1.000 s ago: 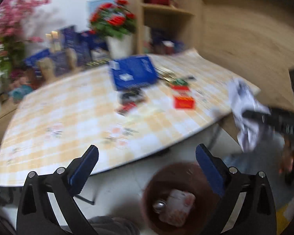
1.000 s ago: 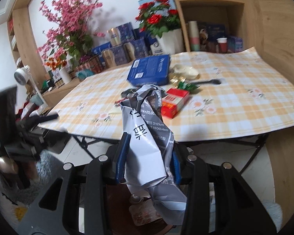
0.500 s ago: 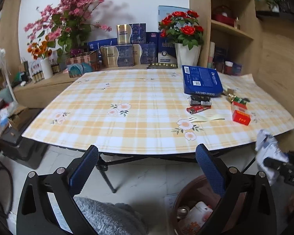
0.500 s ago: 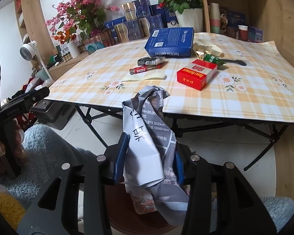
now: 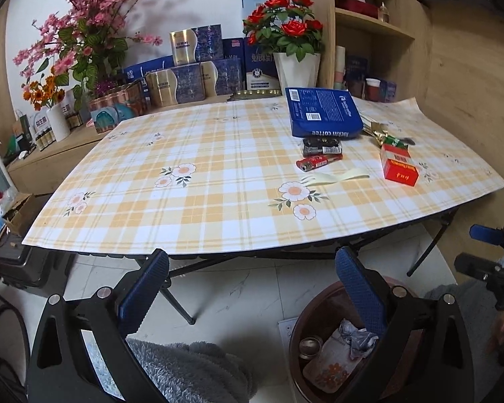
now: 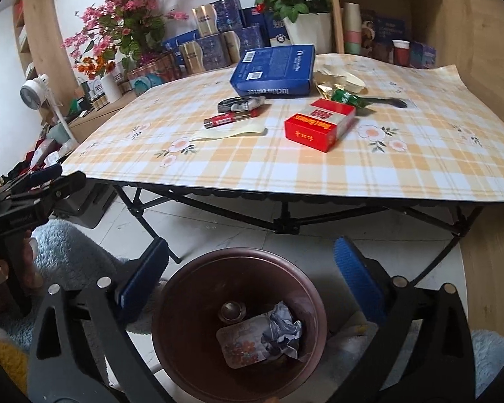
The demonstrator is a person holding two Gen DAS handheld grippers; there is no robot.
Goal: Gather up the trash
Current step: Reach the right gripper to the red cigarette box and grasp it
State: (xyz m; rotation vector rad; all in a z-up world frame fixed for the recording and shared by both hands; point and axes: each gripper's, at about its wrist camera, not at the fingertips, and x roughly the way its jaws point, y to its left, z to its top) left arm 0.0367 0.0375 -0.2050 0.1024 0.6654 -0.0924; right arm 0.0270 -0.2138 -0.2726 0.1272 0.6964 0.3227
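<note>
Right wrist view: crumpled wrapper (image 6: 282, 332) lies in the bin (image 6: 191, 275) under both grippers' spread, empty fingers (image 6: 359, 282), while red box (image 6: 319, 124), lighter (image 6: 230, 119) and scraps remain on the table (image 6: 319, 174).

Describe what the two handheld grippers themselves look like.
Both match: the left gripper and right gripper have glossy black angular frames, silver round bolts, and two fingers faced with blue textured pads. No cables, markings or sleeves can be made out.

Plaid table (image 5: 218, 201) under blue box (image 5: 322, 117)
</note>
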